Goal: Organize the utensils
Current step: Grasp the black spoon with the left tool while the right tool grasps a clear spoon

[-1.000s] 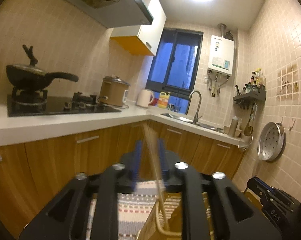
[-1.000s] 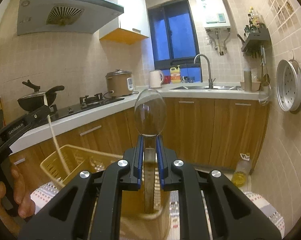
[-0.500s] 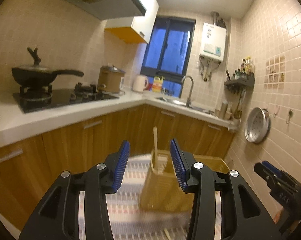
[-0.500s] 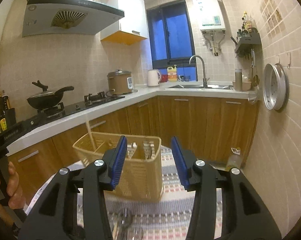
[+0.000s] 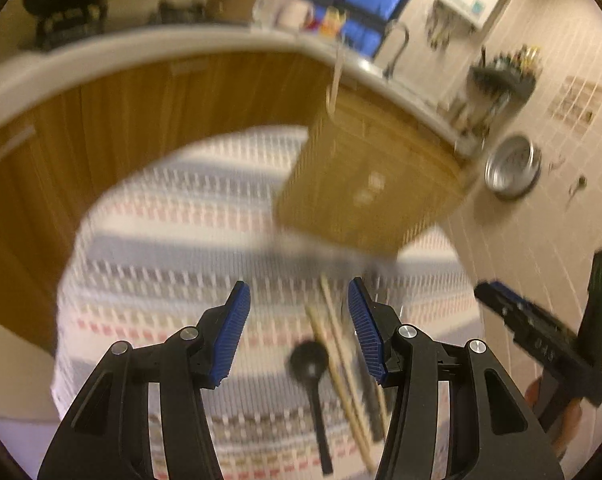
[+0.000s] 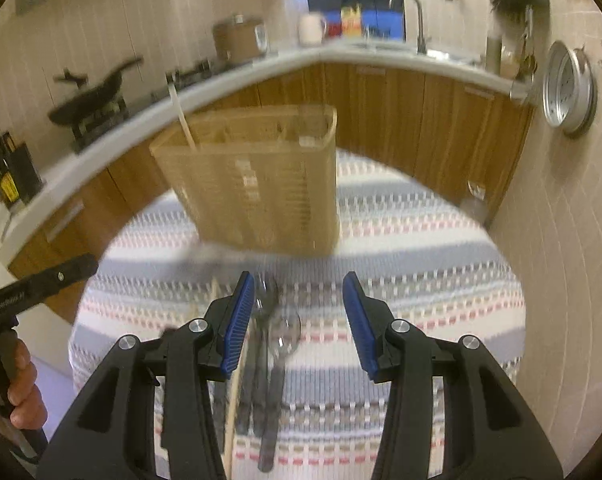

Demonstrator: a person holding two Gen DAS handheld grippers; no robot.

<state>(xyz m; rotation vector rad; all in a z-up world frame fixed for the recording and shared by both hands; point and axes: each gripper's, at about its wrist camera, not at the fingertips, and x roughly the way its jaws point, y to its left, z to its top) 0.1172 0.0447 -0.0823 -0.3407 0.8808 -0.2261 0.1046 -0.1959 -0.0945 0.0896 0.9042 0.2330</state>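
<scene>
Above tabletop utensils point(image 6: 269, 344), both tools newly empty, agape.

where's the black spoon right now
In the left wrist view the black spoon lies on the striped cloth, just left of the chopsticks, in front of the basket.

Upright tan slotted caddy point(image 6: 257, 184) on striped cloth, pale chopsticks point(image 5: 341, 364) and dark spoons point(image 6: 269, 364) flat before it

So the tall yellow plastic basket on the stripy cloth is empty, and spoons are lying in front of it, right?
Not empty: the tall yellow plastic basket already holds a pale stick-like utensil, as the right wrist view shows. Spoons do lie before it on the stripy cloth.
</scene>
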